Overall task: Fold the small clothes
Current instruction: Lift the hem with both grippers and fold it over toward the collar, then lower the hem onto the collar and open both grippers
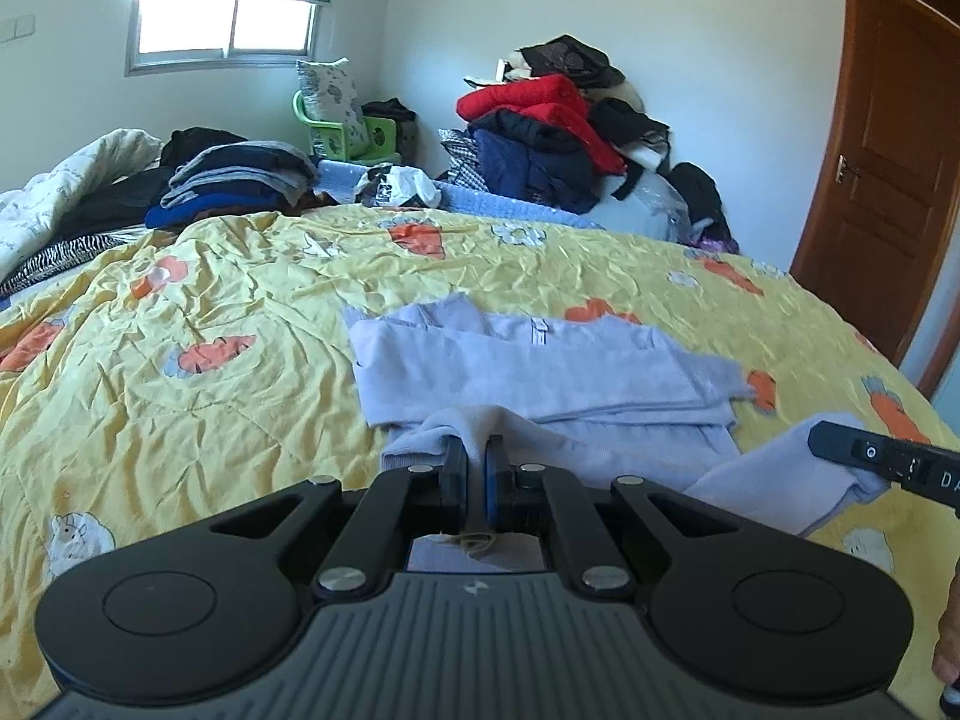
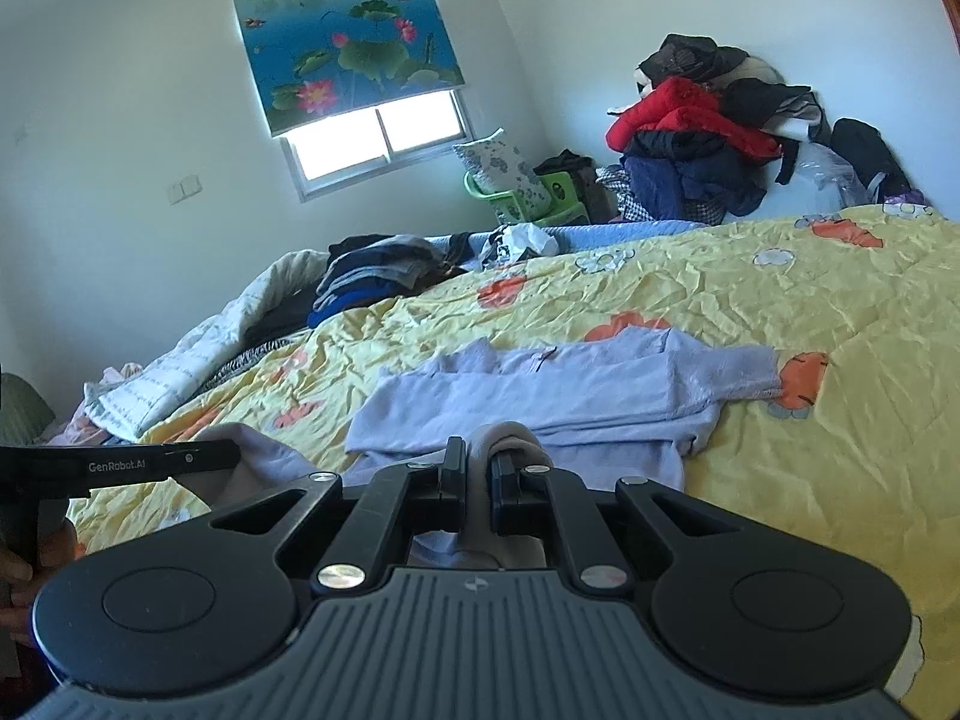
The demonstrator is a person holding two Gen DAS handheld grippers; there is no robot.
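A pale lilac sweater [image 1: 540, 366] lies partly folded on the yellow carrot-print quilt [image 1: 180, 312], sleeves folded across its body. My left gripper [image 1: 477, 450] is shut on the sweater's near hem, fabric bunched between its pads. The right gripper [image 1: 840, 447] shows at the right edge of the left wrist view, pinching the hem's other corner. In the right wrist view the sweater [image 2: 570, 390] spreads ahead, my right gripper [image 2: 477, 462] is shut on a fold of its hem, and the left gripper [image 2: 222, 456] enters from the left holding the hem.
A stack of folded dark clothes [image 1: 234, 180] sits at the bed's far left beside a white duvet [image 1: 60, 192]. A heap of red and navy clothes [image 1: 558, 126] rises at the far wall. A wooden door [image 1: 888, 192] stands right. A green chair [image 2: 516, 198] is under the window.
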